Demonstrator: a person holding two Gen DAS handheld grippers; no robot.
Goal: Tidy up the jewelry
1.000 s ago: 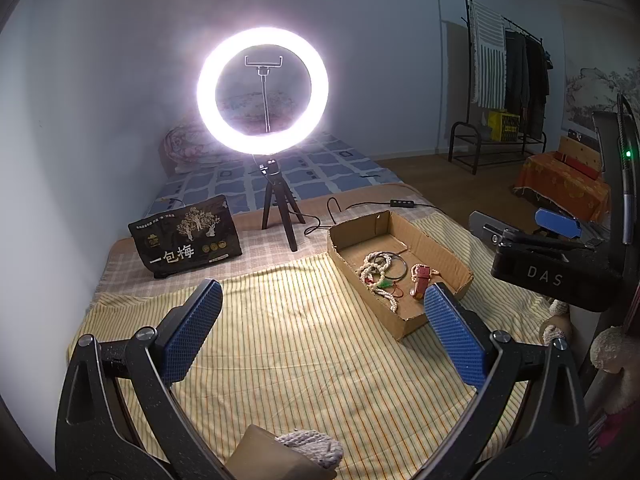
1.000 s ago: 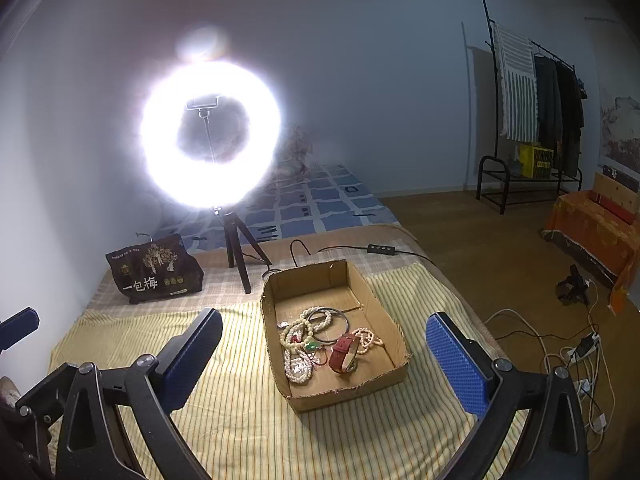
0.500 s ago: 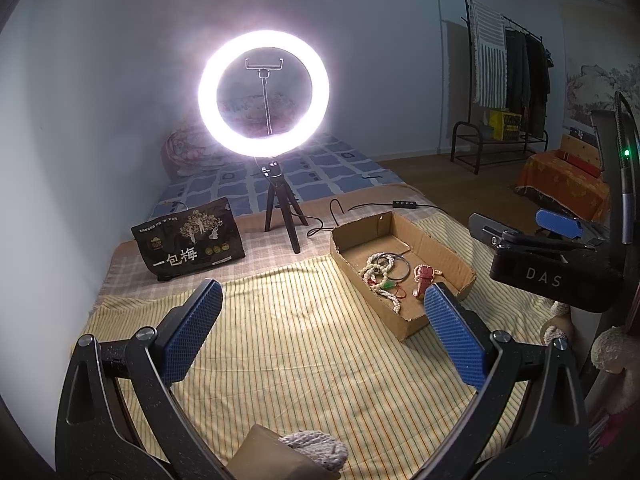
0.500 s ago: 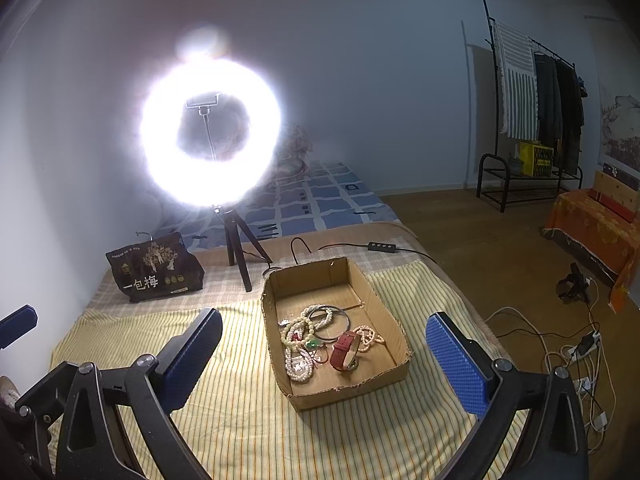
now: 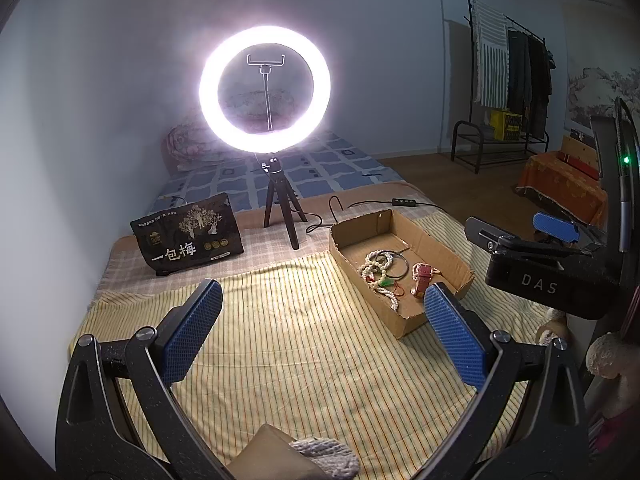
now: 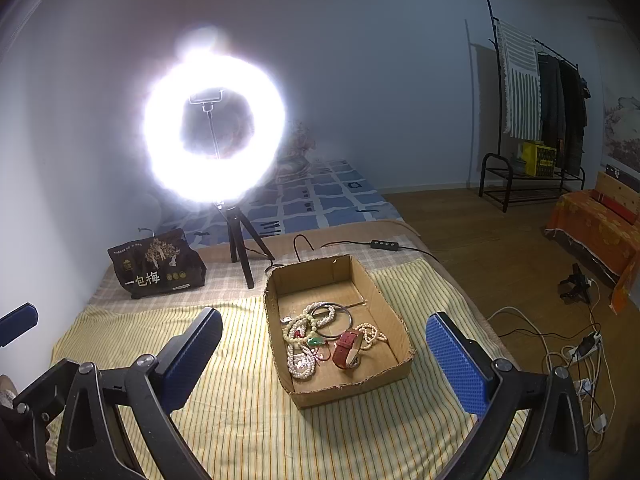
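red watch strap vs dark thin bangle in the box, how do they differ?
The red leather watch strap is wide, flat and curled on its side; the thin dark metal bangle is a slim, rigid, round hoop lying flat. The strap lies nearer the camera, the bangle farther back among white bead strands. Both are inside the open cardboard box, ungripped.

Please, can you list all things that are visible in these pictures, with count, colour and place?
box: 1, brown cardboard, on striped cloth
jewelry: tangled pile, white beads, dark bangle, red strap, in box
cloth: 1, yellow striped, on bed
ring light: 1, white, lit, on black tripod behind box
bag: 1, black, left of tripod
clothes rack: 1, black, far right wall
left gripper: 1, black with blue pads, open, empty
right gripper: 1, same, open, above box
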